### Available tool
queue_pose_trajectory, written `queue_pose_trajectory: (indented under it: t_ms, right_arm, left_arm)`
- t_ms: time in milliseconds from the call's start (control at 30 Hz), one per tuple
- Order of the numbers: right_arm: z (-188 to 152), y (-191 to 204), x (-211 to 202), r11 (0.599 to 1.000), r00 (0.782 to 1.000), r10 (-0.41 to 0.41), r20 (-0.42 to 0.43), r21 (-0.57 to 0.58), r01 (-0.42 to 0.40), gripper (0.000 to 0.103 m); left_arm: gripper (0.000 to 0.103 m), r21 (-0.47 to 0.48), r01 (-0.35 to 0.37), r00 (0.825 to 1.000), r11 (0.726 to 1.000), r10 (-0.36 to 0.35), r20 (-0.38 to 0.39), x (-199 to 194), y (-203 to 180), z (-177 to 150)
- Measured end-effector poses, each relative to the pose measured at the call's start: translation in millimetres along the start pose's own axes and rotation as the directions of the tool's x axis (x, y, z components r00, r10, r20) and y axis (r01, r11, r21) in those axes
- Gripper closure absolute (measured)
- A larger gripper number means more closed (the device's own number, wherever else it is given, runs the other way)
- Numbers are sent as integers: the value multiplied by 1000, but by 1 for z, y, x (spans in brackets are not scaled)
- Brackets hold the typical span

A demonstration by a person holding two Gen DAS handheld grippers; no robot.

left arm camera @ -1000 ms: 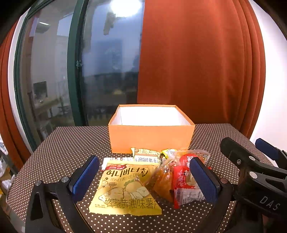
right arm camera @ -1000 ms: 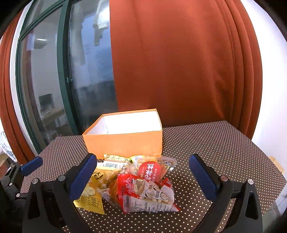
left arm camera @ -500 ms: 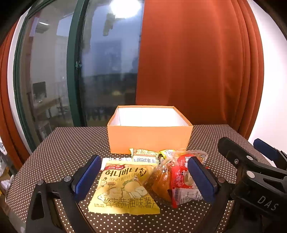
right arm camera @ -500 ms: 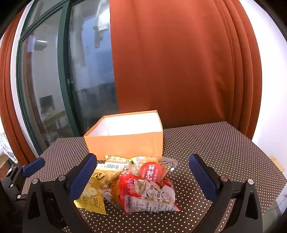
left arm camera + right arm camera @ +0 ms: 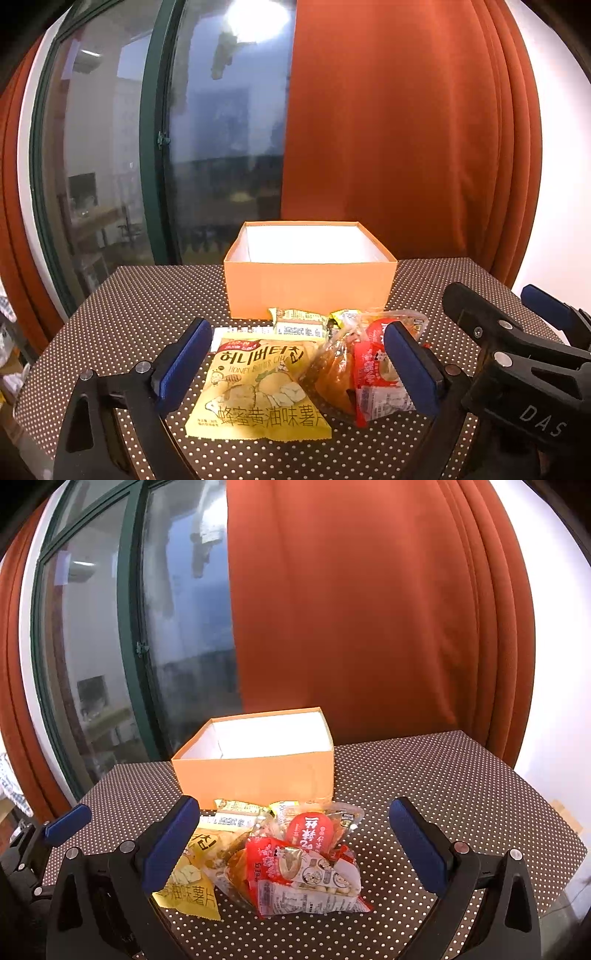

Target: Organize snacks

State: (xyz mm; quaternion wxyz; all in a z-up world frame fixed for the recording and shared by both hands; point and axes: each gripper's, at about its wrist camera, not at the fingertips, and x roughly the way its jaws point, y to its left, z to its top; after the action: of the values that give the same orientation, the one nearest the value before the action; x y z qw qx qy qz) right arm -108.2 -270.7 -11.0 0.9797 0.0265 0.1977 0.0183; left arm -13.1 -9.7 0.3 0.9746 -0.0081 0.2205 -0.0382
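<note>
Between the left claw's (image 5: 297, 363) spread jaws, the yellow chip bag (image 5: 258, 391).

Rust curtain (image 5: 399, 129) beside dark green-framed window (image 5: 221, 147).

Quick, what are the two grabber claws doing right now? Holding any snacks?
Left gripper: open, holding nothing, jaws just closing slightly.
Right gripper: open, holding nothing.
</note>
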Motion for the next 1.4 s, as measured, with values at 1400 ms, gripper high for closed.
queue_pose_trajectory:
  t_ms: [1400]
  right_arm:
    - [-41,6,109,1000,972,-12,-234,13,16,0]
  left_arm:
    - [8,14,-62,965,998,64,-255,119,24,-46]
